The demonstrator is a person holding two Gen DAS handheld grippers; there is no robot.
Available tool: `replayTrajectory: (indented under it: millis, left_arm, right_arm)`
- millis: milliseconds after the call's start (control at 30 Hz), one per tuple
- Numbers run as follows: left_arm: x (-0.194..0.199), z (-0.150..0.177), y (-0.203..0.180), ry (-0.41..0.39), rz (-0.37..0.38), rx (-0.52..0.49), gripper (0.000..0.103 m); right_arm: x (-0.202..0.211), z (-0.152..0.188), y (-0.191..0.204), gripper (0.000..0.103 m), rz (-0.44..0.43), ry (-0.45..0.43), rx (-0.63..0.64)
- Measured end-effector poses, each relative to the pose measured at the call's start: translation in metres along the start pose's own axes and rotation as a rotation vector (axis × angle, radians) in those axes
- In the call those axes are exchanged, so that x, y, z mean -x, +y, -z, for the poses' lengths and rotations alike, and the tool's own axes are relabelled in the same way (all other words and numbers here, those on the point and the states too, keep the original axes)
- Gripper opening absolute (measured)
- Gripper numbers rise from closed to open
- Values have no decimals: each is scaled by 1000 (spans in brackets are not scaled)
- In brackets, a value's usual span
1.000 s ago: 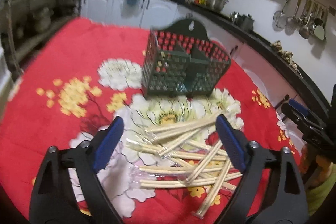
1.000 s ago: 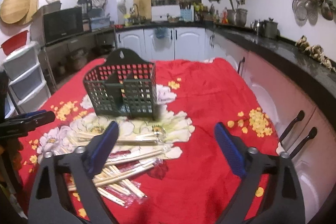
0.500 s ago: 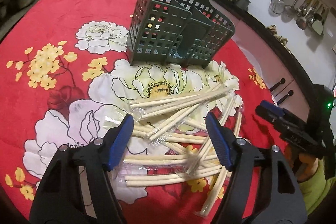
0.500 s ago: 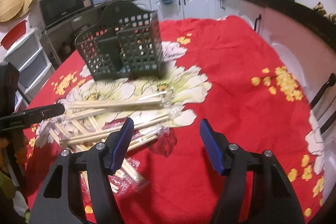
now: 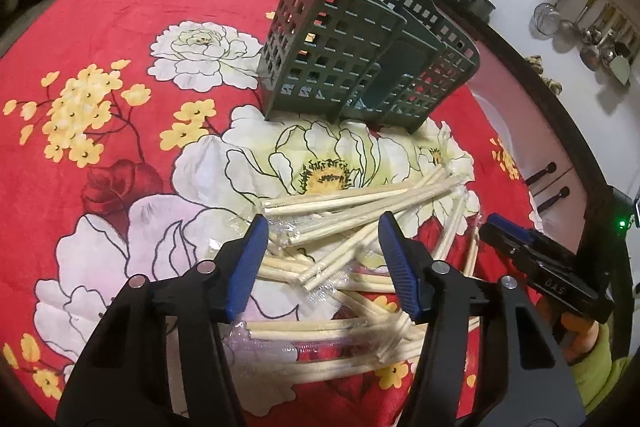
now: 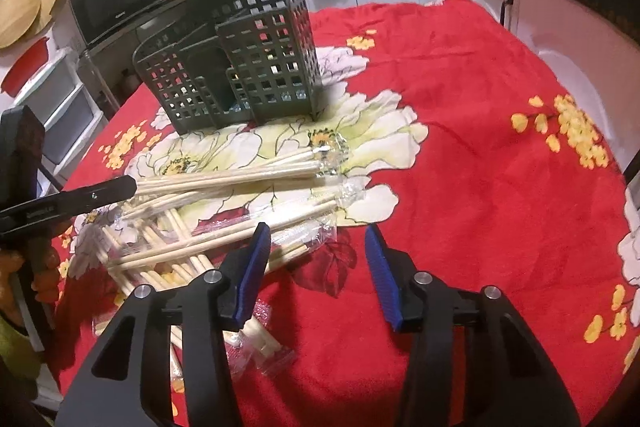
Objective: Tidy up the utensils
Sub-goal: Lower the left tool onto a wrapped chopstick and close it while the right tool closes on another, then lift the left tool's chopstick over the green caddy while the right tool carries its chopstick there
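Chopsticks [image 5: 344, 211] lie under closing left gripper [image 5: 322, 231], untouched.

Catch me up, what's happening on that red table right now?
A person holds two blue-padded grippers over a loose pile of plastic-wrapped wooden chopsticks on the red floral tablecloth. The left gripper is closing with chopsticks between its jaws; the right gripper is closing at the pile's edge, gripping nothing. The dark green slotted plastic utensil holder behind looks empty.

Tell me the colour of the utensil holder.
Dark green utensil holder, clearest in the left wrist view.
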State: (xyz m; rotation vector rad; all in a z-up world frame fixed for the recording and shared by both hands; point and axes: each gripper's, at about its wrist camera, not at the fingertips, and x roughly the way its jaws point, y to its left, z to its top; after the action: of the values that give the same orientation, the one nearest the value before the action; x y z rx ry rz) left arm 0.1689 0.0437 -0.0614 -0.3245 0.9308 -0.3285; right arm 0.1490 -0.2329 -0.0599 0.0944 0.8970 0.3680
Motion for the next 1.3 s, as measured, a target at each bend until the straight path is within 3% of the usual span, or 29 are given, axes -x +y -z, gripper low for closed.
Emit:
replayTrajectory:
  millis: [267, 400, 500, 567, 900, 1300]
  left_arm:
    - [-2, 5, 6, 11, -2, 12, 18]
    - [-4, 6, 7, 15, 11, 11, 11]
    - [-4, 6, 6, 14, 20, 9, 7]
    - [-3, 7, 6, 10, 27, 5, 5]
    - [7, 7, -3, -23, 73, -29, 1]
    - [50, -18, -42, -142, 113, -131, 0]
  right_arm:
    - [-12, -4, -12, 39, -37, 25, -76]
    - [-16, -5, -17, 28, -60, 31, -108]
    - [-16, -5, -20, 11, -78, 33, -122]
    - [-15, -4, -20, 7, -85, 26, -120]
    - [12, -7, -13, 6, -66, -63, -79]
    - [73, -31, 17, 5, -116, -241, 23]
